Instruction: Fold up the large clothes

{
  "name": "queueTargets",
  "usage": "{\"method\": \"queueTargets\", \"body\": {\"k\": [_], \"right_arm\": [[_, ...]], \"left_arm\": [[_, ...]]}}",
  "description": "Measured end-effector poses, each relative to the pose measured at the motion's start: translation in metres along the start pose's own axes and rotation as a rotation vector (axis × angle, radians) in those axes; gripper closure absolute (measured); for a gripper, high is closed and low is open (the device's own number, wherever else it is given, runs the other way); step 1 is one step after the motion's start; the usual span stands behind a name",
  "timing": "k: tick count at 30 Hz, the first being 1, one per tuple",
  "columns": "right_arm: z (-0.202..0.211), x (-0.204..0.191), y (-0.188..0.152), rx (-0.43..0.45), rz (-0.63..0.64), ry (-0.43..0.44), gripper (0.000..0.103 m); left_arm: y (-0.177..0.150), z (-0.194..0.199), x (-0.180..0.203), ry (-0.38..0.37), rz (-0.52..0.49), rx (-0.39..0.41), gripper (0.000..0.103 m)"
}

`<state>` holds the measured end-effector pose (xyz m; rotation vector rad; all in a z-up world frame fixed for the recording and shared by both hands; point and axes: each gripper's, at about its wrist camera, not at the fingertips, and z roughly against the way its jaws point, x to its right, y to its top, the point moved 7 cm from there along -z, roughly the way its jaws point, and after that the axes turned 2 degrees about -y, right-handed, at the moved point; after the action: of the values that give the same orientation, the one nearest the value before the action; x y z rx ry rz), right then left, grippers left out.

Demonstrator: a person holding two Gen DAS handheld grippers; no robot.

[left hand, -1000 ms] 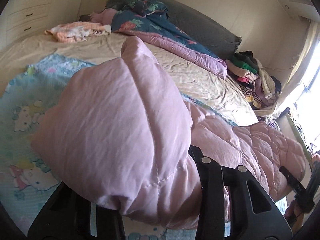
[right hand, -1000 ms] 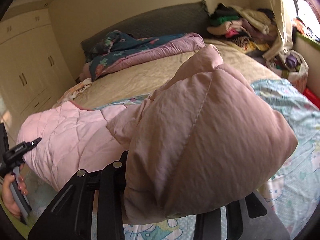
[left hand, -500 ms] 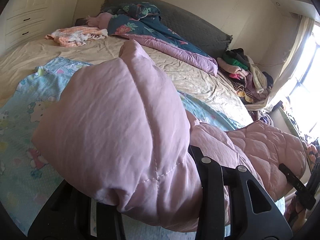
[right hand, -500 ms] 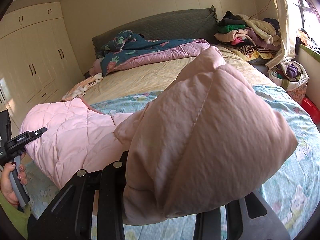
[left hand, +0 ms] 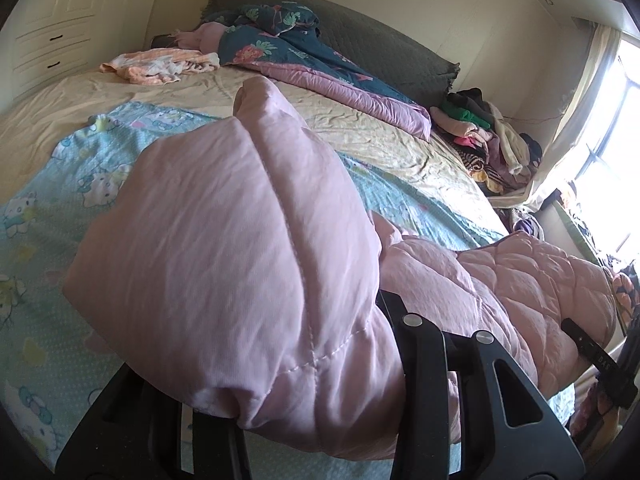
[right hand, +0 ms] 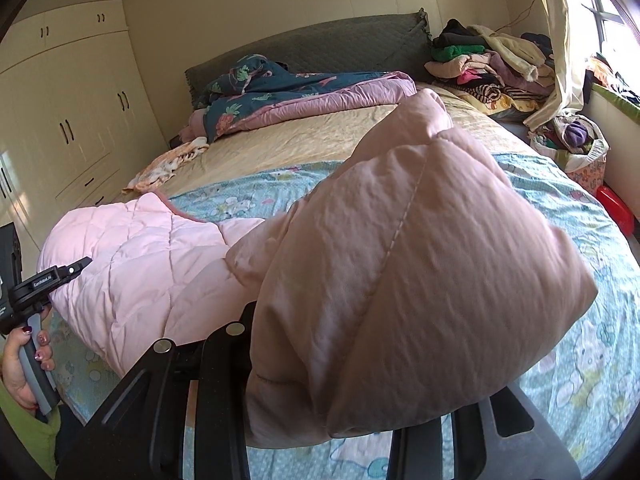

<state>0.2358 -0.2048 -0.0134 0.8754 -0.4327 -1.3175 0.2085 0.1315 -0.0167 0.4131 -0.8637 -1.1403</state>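
Two tongs, left tongs [left hand: 304,392] and right tongs [right hand: 340,392], each pinch a bunched corner of the pink quilted coat [left hand: 500,280] above the bed [right hand: 304,144]; soft, bulky, light, likely slippery, best gripped at seams.

bed [left hand: 360,140]: beige sheet | near end: blue cartoon-print cover [left hand: 60,184], pink quilted coat [right hand: 140,256] | headboard end: teal floral duvet [left hand: 288,48], peach cloth [left hand: 160,65] | window-side corner: clothes heap [right hand: 488,68]

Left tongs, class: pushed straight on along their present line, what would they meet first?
The bunched pink quilted garment clamped in the left tongs fills the way; beyond it probably the blue cartoon-print sheet, depth unclear.
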Motion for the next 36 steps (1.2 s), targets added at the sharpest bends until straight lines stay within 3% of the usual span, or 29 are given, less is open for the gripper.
{"method": "queueTargets", "body": {"k": [21,36], "right_arm": [[0.005,0.010,-0.041,-0.035,-0.066,-0.028,0.071],[-0.020,0.036,-0.070,-0.117,-0.233,-0.019,0.062]], "left_arm": [[-0.047,0.012,-0.015,0.030,-0.019,-0.016,0.072],[-0.075,0.005,-0.032,0.060,-0.013,-0.037,0.066]]}}
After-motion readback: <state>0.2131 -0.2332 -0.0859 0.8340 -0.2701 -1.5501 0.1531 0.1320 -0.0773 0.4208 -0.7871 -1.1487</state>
